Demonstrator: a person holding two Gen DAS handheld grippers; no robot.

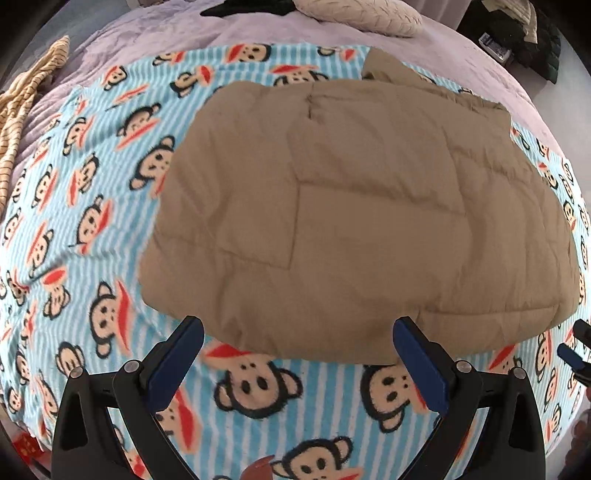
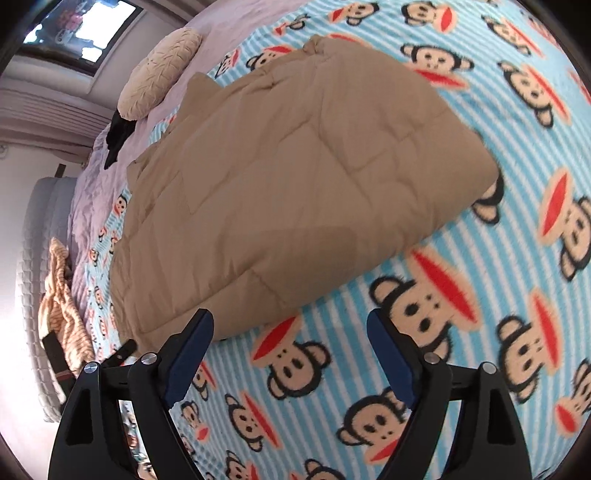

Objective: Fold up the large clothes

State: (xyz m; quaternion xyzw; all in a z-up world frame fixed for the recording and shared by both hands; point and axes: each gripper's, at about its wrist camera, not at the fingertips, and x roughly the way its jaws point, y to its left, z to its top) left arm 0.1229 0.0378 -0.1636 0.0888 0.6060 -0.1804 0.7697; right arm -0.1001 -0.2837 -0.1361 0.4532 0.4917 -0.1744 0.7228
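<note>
- Bed (image 1: 258,29) under a lilac sheet carries a monkey-print blanket (image 1: 92,184).
- Folded tan quilted garment (image 1: 351,206) lies flat on that blanket (puffy, seams showing).
- Left gripper (image 1: 297,341): fingers wide, nothing between, at the garment's near edge.
- Right gripper (image 2: 290,332): fingers wide, empty, just beside its corner.
- Cream pillow (image 2: 162,70) lies beyond.

Plain tan quilted jacket (image 1: 362,218) on a blue-and-white striped, monkey-face-printed blanket (image 1: 92,206)
</note>
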